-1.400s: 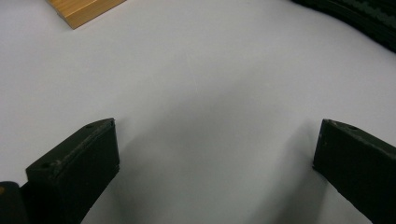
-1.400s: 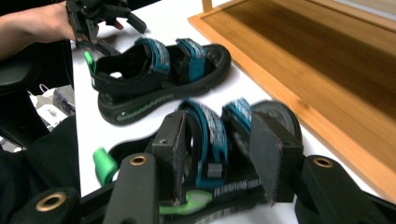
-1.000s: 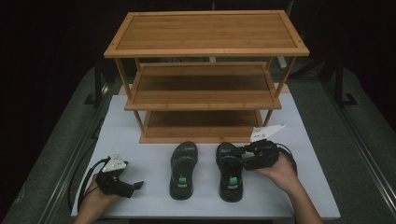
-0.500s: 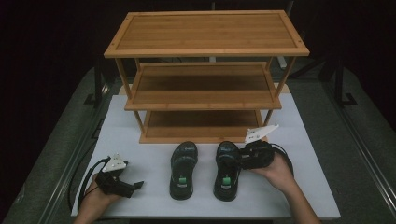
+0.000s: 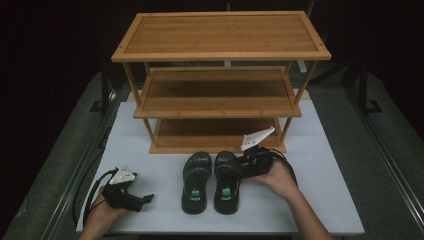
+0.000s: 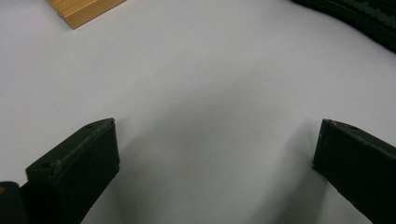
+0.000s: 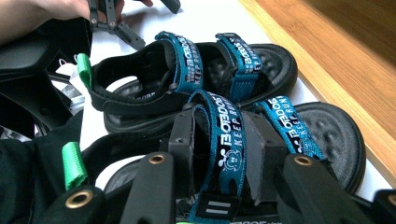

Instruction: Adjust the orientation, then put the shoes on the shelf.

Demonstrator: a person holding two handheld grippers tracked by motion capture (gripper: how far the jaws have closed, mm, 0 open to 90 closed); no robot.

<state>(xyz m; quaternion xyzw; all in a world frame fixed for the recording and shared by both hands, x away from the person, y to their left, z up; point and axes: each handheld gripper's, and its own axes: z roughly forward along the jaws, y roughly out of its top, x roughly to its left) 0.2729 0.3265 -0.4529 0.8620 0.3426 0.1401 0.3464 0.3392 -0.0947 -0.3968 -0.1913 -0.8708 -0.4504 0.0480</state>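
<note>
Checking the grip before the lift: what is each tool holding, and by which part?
The right tool clamps the right sandal by its blue middle strap. The left tool is open, holding nothing.

Rack [image 5: 220,47]: wood w/ visible grain, smooth, slight sheen. Table cover [image 5: 330,165]: matt white, smooth. Sandals [image 5: 227,182]: black, pebbled rough footbeds; woven cloth straps [image 7: 229,135], teal w/ white print, green fabric heel tabs. Gripper pads [image 7: 261,158]: dull black, foam-like, w/ brass-look rivets.
</note>
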